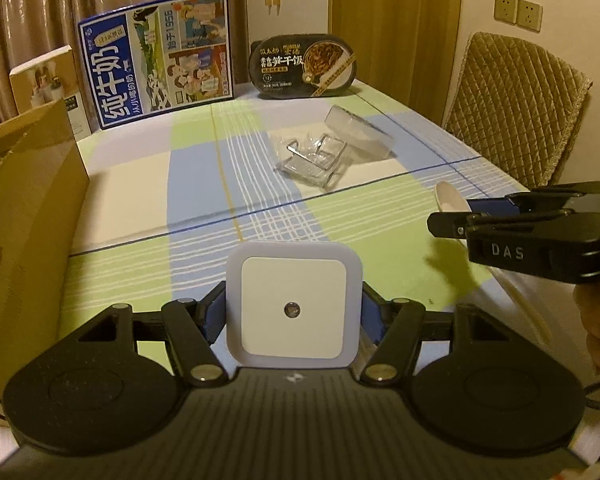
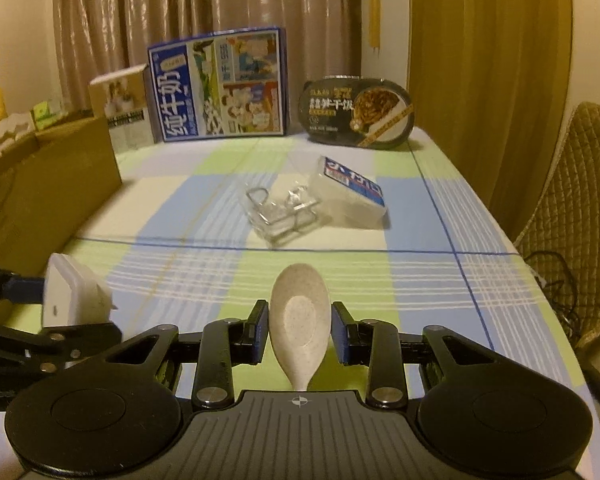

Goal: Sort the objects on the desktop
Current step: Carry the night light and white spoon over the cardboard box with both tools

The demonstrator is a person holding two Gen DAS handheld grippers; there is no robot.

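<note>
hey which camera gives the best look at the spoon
The right wrist view. The speckled spoon sits centred between the right claw pads, its whole bowl facing the camera. In the left wrist view only the bowl's tip shows at the right edge, mostly hidden behind that claw.

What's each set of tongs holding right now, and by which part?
Left tongs: square white night light, clamped by its two side edges. Right tongs: speckled spoon, gripped across the sides of its bowl.
</note>
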